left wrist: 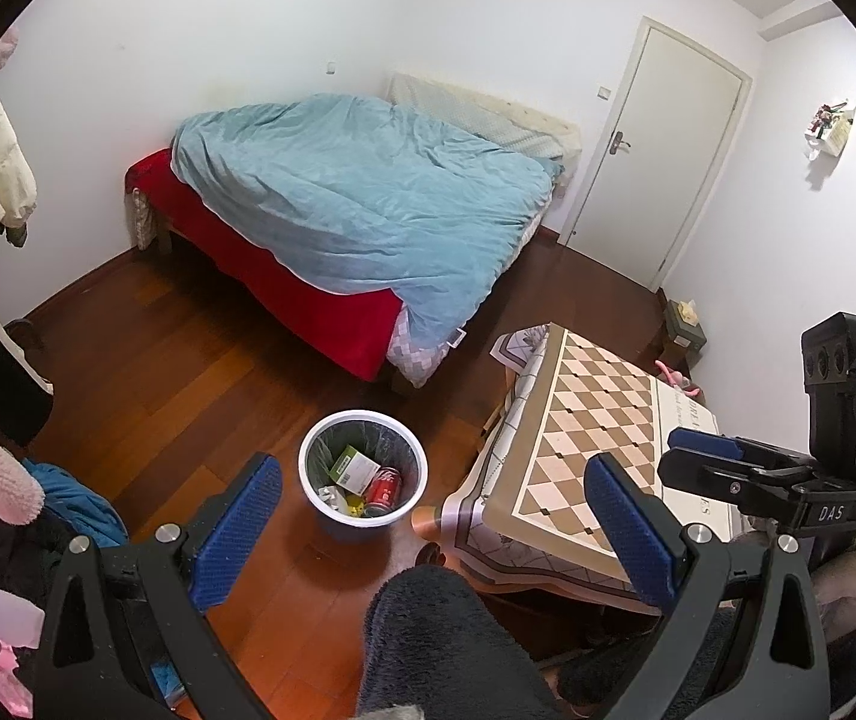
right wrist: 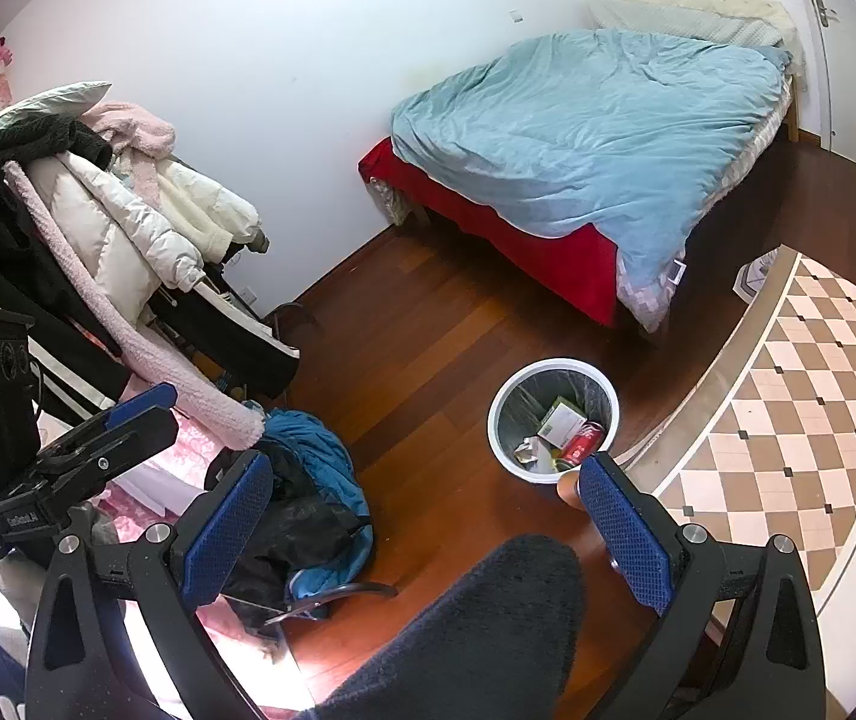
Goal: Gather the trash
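Note:
A white trash bin (left wrist: 309, 450) with a dark liner stands on the wooden floor between the bed and the table. Inside lie a red soda can (left wrist: 384, 487), a green and white box (left wrist: 356, 468) and crumpled paper (left wrist: 330, 495). My left gripper (left wrist: 432, 468) hovers open and empty above and just right of the bin. The right gripper (left wrist: 675, 453) floats over the table to its right. In the right wrist view, the right gripper (right wrist: 428, 471) is open and empty, with the bin (right wrist: 498, 420) and can (right wrist: 583, 441) ahead; the left gripper (right wrist: 171, 408) shows at the left.
A bed (left wrist: 368, 198) with a blue duvet and red sheet fills the far side. A table with a checkered cloth (left wrist: 583, 438) stands right of the bin. Coats and clothes (right wrist: 128, 228) pile on the left. The person's dark fleece leg (right wrist: 487, 630) is below.

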{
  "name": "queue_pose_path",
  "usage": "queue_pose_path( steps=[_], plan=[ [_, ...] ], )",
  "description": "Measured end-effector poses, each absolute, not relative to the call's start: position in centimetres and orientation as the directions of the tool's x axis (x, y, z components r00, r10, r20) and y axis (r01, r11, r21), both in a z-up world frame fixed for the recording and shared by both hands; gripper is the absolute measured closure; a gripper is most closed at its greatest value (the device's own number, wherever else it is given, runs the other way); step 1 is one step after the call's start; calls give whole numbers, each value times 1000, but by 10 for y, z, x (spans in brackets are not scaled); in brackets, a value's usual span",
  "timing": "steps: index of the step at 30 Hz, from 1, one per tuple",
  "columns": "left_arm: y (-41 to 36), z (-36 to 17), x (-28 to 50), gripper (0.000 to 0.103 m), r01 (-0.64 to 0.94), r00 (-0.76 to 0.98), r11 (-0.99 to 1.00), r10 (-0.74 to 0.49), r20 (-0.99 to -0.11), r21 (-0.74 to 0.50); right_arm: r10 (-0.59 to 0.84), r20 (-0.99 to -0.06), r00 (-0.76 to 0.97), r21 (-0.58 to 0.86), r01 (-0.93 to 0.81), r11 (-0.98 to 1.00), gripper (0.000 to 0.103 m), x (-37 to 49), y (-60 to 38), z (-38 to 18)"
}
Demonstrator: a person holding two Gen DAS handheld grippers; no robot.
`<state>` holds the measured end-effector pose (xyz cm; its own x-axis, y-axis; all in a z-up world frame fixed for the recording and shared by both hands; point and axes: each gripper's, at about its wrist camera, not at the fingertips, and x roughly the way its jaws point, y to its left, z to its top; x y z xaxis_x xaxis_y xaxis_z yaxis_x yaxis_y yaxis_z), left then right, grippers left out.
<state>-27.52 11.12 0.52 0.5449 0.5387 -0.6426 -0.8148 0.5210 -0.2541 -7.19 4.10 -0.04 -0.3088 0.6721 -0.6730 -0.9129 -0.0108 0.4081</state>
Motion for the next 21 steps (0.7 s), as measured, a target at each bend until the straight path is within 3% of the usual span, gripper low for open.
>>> queue_pose_path(
  steps=[21],
  plan=[
    [103,10,-278,0,-812,555,521,552,-622,-261,675,-669,-310,403,-915,-20,0,-74,37,2]
  ],
)
